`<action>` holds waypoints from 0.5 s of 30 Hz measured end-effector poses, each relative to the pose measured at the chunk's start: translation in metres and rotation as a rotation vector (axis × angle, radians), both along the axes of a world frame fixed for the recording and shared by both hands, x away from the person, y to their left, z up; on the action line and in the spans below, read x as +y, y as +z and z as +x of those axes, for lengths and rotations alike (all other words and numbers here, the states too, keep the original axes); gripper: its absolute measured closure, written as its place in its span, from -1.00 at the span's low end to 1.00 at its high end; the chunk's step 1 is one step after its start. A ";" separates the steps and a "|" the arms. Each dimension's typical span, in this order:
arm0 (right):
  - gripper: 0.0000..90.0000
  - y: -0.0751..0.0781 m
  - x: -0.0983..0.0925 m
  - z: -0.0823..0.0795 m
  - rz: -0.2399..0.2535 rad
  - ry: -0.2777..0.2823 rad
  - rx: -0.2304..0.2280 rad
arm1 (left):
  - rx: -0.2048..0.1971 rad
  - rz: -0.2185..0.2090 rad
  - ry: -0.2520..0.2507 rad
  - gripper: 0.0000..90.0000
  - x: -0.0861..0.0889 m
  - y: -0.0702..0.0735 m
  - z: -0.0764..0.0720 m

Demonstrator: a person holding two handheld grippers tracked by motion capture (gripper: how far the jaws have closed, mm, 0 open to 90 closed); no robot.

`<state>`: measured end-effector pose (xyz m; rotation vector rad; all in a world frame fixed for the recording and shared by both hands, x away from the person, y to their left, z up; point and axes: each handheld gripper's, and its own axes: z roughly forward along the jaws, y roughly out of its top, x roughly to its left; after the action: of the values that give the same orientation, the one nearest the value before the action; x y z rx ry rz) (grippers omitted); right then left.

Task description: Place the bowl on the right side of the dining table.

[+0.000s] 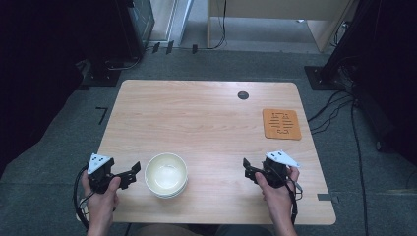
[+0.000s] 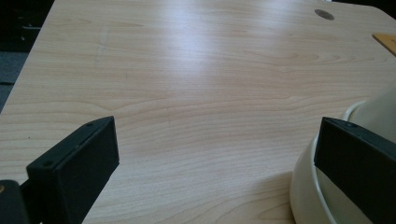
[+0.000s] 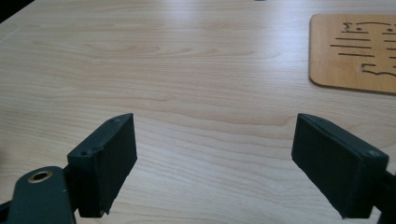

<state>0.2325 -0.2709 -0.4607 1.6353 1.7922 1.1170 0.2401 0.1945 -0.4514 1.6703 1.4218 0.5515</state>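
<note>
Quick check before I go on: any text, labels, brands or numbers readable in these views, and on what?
No readable text anywhere.
Orange mat: cut-out lines and shapes, a pattern rather than legible words.
Bowl: plain, no marking seen.
Table: no label; only a dark round plug.
Left gripper and right gripper: no print visible on their plates.

Right gripper [image 3: 215, 163] held low over the bench [image 3: 187, 79], jaws spread wide

Its two black jaws rise from the bottom edge, well apart, with bare pale woodgrain between them and nothing gripped. At the upper right lies a flat orange-brown wooden trivet [image 3: 352, 51] with rounded corners and cut-out slots, partly cropped by the edge.
</note>
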 end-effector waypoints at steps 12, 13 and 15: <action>-0.68 0.004 0.026 -0.003 -0.009 0.044 -0.013 | -0.008 0.008 -0.030 -1.00 -0.009 0.009 -0.003; -0.68 0.005 0.028 -0.003 -0.007 0.046 -0.013 | -0.010 0.010 -0.033 -1.00 -0.010 0.009 -0.003; -0.68 0.006 0.031 -0.004 -0.007 0.050 -0.014 | -0.011 0.012 -0.039 -1.00 -0.011 0.010 -0.004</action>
<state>0.2285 -0.2402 -0.4544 1.5832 1.8355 1.1395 0.2363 0.1838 -0.4413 1.6980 1.3782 0.5471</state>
